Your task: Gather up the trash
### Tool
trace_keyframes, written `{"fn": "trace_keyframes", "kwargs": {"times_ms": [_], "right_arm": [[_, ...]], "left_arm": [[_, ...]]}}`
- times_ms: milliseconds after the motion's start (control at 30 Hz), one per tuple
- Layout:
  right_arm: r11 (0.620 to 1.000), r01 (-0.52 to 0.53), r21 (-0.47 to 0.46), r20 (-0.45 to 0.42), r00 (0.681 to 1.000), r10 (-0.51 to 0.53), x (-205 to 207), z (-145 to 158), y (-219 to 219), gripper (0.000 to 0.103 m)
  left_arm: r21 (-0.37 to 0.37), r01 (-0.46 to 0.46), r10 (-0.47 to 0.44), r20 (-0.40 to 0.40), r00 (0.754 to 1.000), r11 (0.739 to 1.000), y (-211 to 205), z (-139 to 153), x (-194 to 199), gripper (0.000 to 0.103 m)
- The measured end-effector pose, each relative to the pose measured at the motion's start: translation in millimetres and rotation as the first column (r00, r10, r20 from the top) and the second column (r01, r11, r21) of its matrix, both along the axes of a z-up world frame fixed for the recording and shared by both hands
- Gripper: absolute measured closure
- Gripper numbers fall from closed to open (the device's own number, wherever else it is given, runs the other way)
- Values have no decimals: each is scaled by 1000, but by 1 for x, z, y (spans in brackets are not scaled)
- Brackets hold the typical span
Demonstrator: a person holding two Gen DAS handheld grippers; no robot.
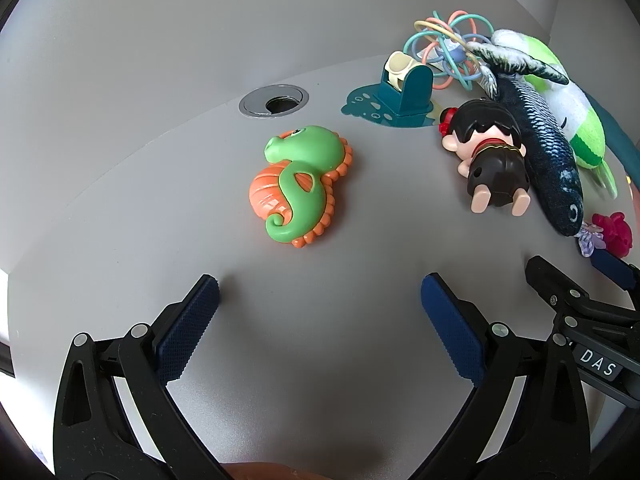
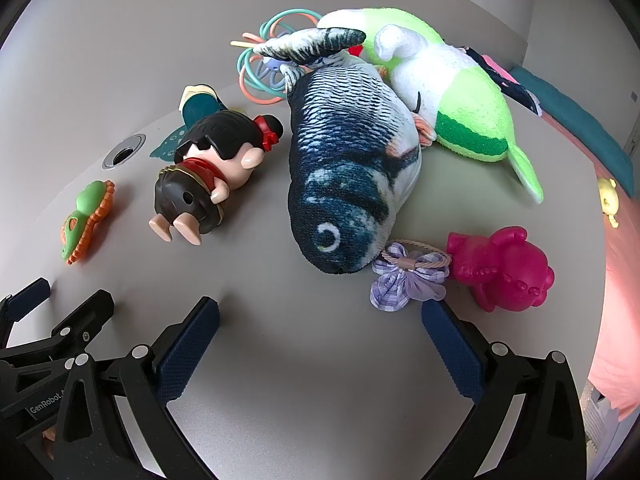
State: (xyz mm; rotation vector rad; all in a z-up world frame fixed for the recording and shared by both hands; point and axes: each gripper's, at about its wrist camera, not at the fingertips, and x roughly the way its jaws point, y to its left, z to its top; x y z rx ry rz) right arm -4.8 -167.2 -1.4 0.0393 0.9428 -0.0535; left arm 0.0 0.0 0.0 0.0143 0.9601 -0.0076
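Both my claws hang over bare desk w/ nothing between the pads. Left gripper (image 1: 320,292) is spread wide, blue pads facing each other across empty grey top; right gripper (image 2: 320,314) likewise spread wide, empty, angled down at the desk (image 2: 300,360). Each claw shows at the edge of the other's view, so they sit side by side, close.

Ahead of my left claw: green-and-orange seahorse toy (image 1: 300,188) lying flat, apart from the rest. Beyond it, a round metal cable grommet (image 1: 274,102) set in the desk. To the right of that, a teal tape dispenser (image 1: 406,86) on a teal mat, w/ a tangle of pastel rings (image 1: 448,46) behind it.

Ahead of my right claw: doll w/ dark hair and a red bow (image 2: 208,172) lying tipped over, feet toward me. Just beside it, a big plush fish (image 2: 352,160), head toward me, tail up against the rings. Green-and-white plush (image 2: 452,92) leans against the fish's far side. Purple bow hair tie (image 2: 404,276) sits touching the fish's snout, and the pink rubber bear (image 2: 504,268) is touching the tie's loop on the right. Small yellow item (image 2: 608,200) near the desk's right edge, too small to tell what.

No obvious scrap or wrapper that I can make out; only toys and bits on the desk.
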Motion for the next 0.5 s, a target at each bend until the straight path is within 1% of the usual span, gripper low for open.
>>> {"fn": "trace_keyframes", "kwargs": {"times_ms": [500], "right_arm": [[1000, 0, 0, 0, 1000, 0, 0, 0, 0, 2]], "left_arm": [[1, 0, 0, 0, 1000, 1000, 0, 0, 0, 6]]}}
